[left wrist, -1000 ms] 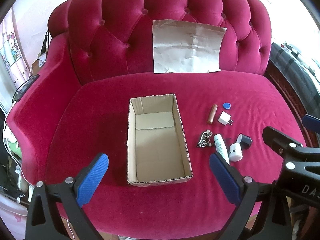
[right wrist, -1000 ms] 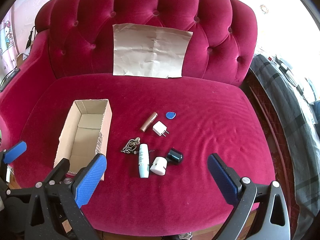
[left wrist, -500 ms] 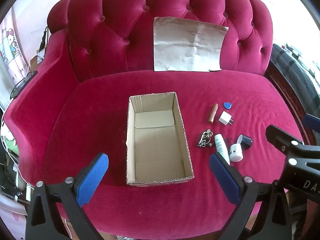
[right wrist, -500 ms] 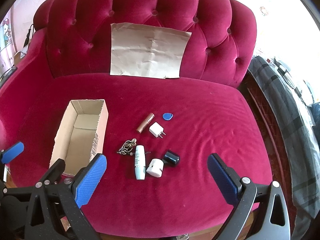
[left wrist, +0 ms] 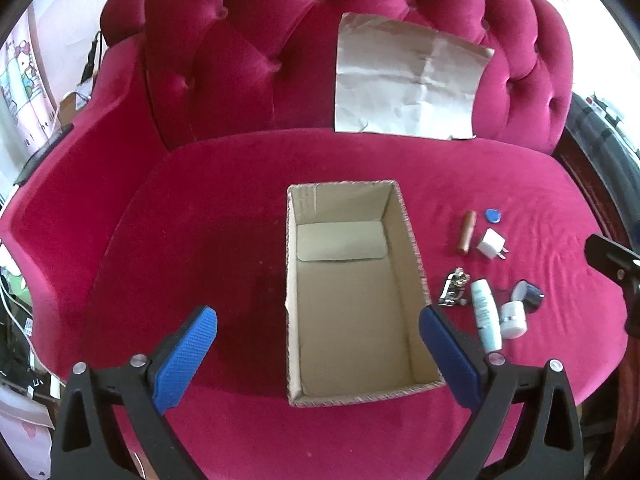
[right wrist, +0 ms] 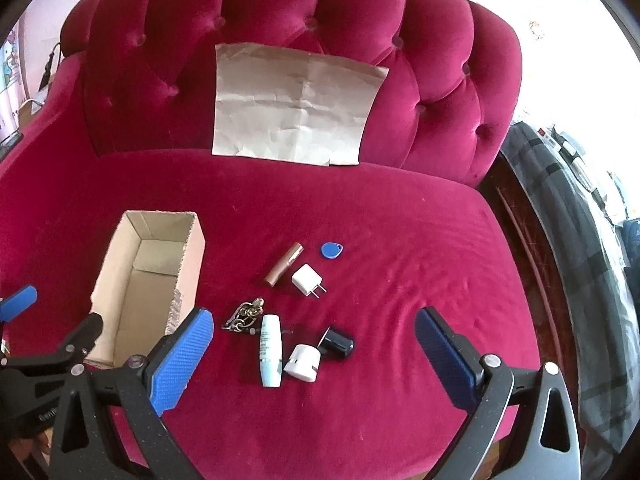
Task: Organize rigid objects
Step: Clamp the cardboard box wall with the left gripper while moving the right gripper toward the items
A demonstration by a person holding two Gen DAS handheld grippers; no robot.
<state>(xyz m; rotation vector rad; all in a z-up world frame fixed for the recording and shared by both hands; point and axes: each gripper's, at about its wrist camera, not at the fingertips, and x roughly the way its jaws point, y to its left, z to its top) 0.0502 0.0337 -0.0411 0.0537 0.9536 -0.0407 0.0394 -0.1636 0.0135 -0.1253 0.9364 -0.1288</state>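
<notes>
Right wrist: open cushion (right wrist: 420,248) beyond charger (right wrist: 306,280)

One cardboard box (left wrist: 352,296) is counted on the sofa (right wrist: 400,240), lying between the left gripper's jaws in the left wrist view. Seven small things are counted beyond and between the right gripper's jaws: one brown tube (right wrist: 284,265), one blue tag (right wrist: 332,249), one white plug adapter (right wrist: 307,281), one metal chain (right wrist: 243,315), one white bottle (right wrist: 271,350), one white jar (right wrist: 303,362) and one black cap (right wrist: 337,343). One creased sheet of paper (right wrist: 296,104) is counted against the sofa back, far ahead of the jaws. Two grippers are counted, each with two blue-padded jaws.
</notes>
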